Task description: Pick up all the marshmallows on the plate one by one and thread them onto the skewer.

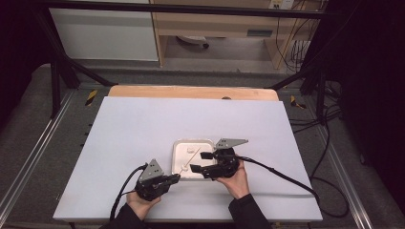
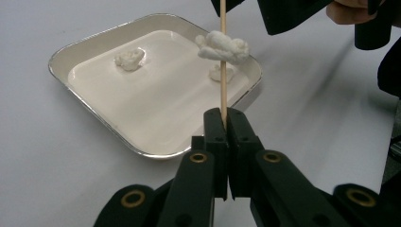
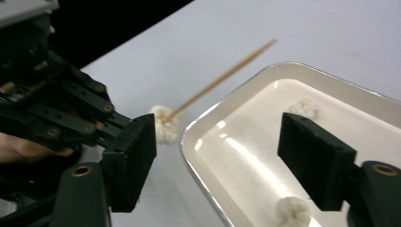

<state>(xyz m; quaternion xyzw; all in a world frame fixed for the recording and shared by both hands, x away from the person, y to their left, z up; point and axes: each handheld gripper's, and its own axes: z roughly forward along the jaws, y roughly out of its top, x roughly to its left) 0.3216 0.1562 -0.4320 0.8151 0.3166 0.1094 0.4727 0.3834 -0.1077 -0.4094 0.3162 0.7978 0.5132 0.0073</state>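
left gripper [image 2: 226,124]: clamping skewer [image 2: 222,56] base, white lump [image 2: 222,46] threaded, hanging over tray [image 2: 156,152] near rim | right gripper [image 3: 217,156]: jaws standing apart, holding nothing, over tray | next lump [image 3: 293,210]: lying in tray | tip: keeping skewer steady, pinching lump centrally

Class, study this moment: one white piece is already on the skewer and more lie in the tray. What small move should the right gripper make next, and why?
Probably reach into the tray and close on a loose piece. The left gripper holds the skewer clamped with one piece threaded on it, while the right gripper hangs open over the tray with nothing between its jaws, and pieces lie there unthreaded.
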